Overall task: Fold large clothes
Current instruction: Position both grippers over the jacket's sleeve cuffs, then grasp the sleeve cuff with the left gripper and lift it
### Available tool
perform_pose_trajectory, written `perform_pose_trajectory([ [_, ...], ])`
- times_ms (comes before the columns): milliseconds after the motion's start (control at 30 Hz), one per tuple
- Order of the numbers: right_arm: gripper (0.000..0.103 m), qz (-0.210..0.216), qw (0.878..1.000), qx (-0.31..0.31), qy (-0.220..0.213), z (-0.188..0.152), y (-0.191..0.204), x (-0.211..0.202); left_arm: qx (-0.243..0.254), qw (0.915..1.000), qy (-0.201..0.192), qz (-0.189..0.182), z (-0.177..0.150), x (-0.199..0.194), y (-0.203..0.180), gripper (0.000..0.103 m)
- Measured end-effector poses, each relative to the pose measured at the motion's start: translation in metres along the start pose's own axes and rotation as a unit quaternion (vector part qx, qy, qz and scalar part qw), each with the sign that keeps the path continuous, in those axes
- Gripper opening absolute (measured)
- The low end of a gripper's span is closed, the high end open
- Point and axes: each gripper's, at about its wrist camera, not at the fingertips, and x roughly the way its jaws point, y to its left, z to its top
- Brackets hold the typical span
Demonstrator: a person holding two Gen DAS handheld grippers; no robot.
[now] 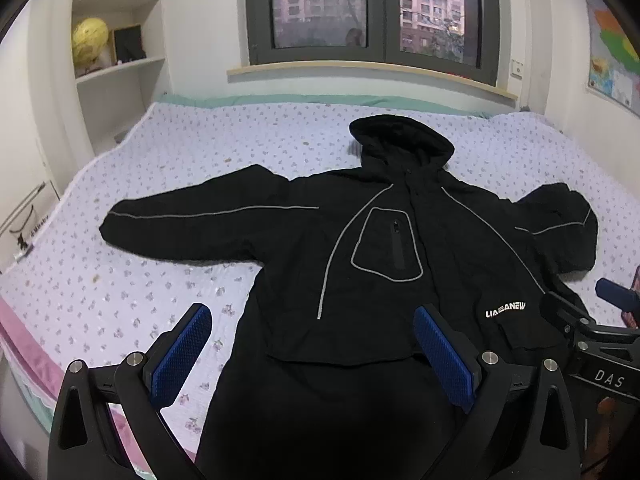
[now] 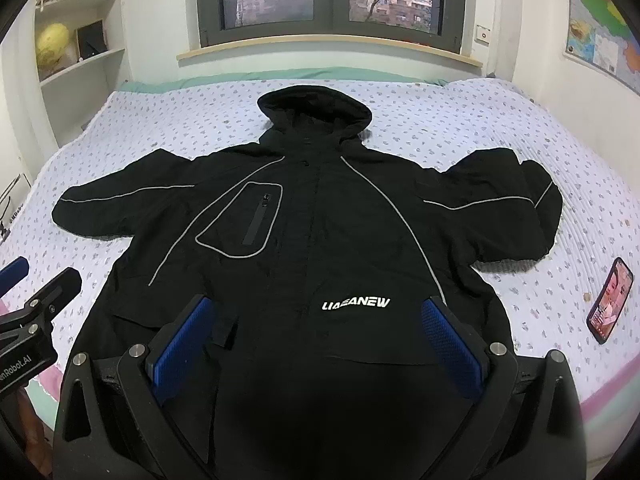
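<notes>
A black hooded jacket (image 1: 360, 248) with grey piping and white lettering lies face up on the bed, hood toward the window. Its left sleeve (image 1: 180, 220) stretches out straight; the right sleeve (image 2: 508, 216) is bunched and bent back. My left gripper (image 1: 316, 336) hovers open above the jacket's lower left hem, nothing between its blue pads. My right gripper (image 2: 320, 332) is open too, held over the jacket's (image 2: 320, 240) lower middle near the lettering. Each gripper shows at the edge of the other's view. The hem nearest me is hidden under the grippers.
The bed carries a white floral quilt (image 1: 120, 288) with a pink edge at the near side. A phone (image 2: 610, 300) lies on the quilt right of the jacket. Shelves (image 1: 120, 40) stand at the back left, a window (image 1: 372, 12) behind, a map (image 2: 600, 24) on the right wall.
</notes>
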Motion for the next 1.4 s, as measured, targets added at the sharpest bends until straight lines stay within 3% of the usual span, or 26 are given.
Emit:
perform_pose_trajectory([
  [200, 0.103, 0.000, 1.000, -0.013, -0.001, 0.006, 0.019, 0.006, -0.014, 0.9998, 0.014, -0.001, 0.000, 0.008, 0.020, 0.101],
  [500, 0.103, -0.005, 1.000, -0.025, -0.010, 0.020, 0.041, 0.017, -0.044, 0.9990, 0.001, -0.002, 0.009, 0.024, 0.053, 0.101],
  [633, 0.103, 0.001, 0.999, -0.033, -0.026, 0.032, 0.051, 0.034, -0.069, 0.9974, 0.001, -0.017, 0.017, 0.045, 0.094, 0.101],
  [833, 0.103, 0.045, 0.995, -0.045, -0.071, 0.037, 0.058, 0.100, -0.123, 0.9924, 0.005, 0.005, 0.027, 0.088, 0.197, 0.101],
  [900, 0.103, 0.026, 0.997, -0.053, -0.057, 0.021, 0.060, 0.141, -0.154, 0.9879, 0.019, -0.004, 0.028, 0.107, 0.231, 0.101],
  [1033, 0.103, 0.044, 0.998, -0.041, 0.010, -0.005, 0.058, 0.195, -0.238, 0.9707, 0.031, -0.002, 0.028, 0.150, 0.319, 0.101],
  [1200, 0.103, 0.059, 0.998, -0.026, 0.014, -0.006, 0.053, 0.202, -0.316, 0.9471, 0.058, 0.000, 0.015, 0.208, 0.381, 0.101],
  [1267, 0.103, 0.057, 0.998, -0.029, 0.012, -0.006, 0.054, 0.204, -0.349, 0.9341, 0.077, 0.009, 0.006, 0.240, 0.398, 0.101],
  [1300, 0.103, 0.056, 0.998, -0.030, 0.012, -0.006, 0.056, 0.204, -0.366, 0.9266, 0.085, 0.006, 0.001, 0.261, 0.408, 0.101],
  [1400, 0.103, 0.057, 0.998, -0.033, 0.014, -0.007, 0.058, 0.208, -0.391, 0.9160, 0.089, -0.020, -0.007, 0.301, 0.418, 0.097],
])
